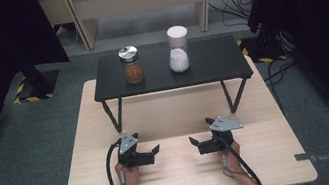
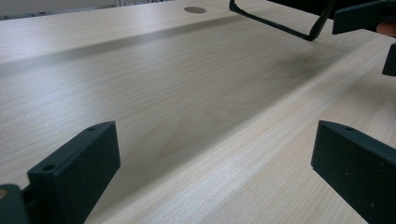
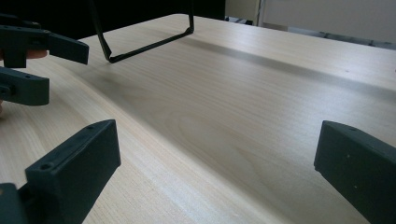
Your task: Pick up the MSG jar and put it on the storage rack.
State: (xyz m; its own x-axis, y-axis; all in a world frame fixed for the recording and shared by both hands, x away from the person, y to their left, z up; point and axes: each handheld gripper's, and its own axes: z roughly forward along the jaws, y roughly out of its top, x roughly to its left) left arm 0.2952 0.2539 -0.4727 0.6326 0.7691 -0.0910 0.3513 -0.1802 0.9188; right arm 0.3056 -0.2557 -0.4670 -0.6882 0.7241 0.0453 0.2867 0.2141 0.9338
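Note:
Two jars stand on a low black shelf (image 1: 210, 72) at the back of the wooden table (image 1: 180, 171). The left jar (image 1: 131, 65) has a silver lid and brown contents. The right jar (image 1: 178, 49) has a white lid and white contents. My left gripper (image 1: 155, 151) rests low over the table's front, open, nothing between its jaws, pointing right. My right gripper (image 1: 194, 142) faces it, open and empty too. In the left gripper view the jaws stand wide over bare wood, with the right gripper (image 2: 373, 28) at the top right. The left gripper (image 3: 32, 60) appears at the left of the right gripper view.
The shelf stands on thin black wire legs (image 1: 113, 115), also seen as a leg (image 3: 144, 44) in the right gripper view. A black cable (image 1: 110, 170) trails from the left gripper. Dark curtains flank the table; grey carpet floor lies around it.

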